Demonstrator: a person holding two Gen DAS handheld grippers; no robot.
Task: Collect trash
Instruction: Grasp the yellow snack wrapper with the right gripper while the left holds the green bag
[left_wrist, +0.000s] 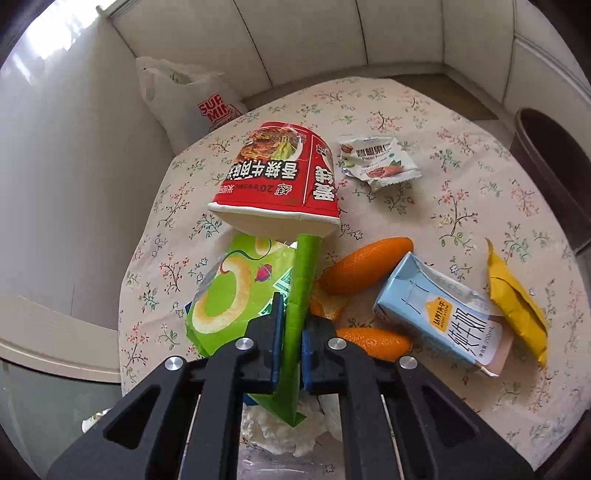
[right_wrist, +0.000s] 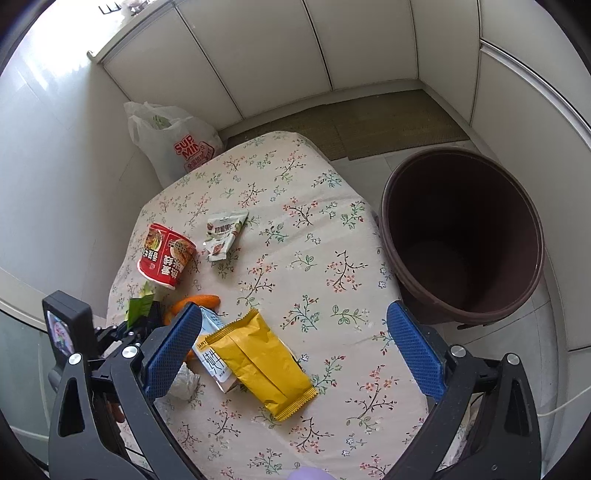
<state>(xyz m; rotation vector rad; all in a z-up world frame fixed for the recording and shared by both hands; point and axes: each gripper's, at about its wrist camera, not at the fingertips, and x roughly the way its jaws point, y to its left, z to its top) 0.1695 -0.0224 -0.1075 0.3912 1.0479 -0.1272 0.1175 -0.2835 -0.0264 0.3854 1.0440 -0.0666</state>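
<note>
Floral-cloth surface (right_wrist: 295, 229) still littered: noodle cup (left_wrist: 275, 177), milk carton (left_wrist: 439, 314), yellow wrapper (right_wrist: 258, 362). Bin (right_wrist: 461, 236) looks empty. Left gripper (left_wrist: 291, 325) clamped on green wrapper (left_wrist: 301, 288); right gripper (right_wrist: 291, 350) wide open, empty. Barely started, I'd say.

Black hand-held gripper (right_wrist: 291, 332), blue ribbed pads (right_wrist: 415, 350)

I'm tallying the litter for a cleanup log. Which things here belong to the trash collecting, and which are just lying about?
Part of the job:
green snack bag, pinched in the left claw
noodle cup
nut packet
milk carton
yellow wrapper
orange peels
crumpled tissue
brown bin

Just lying about:
white shopping bag
floor mat
</note>
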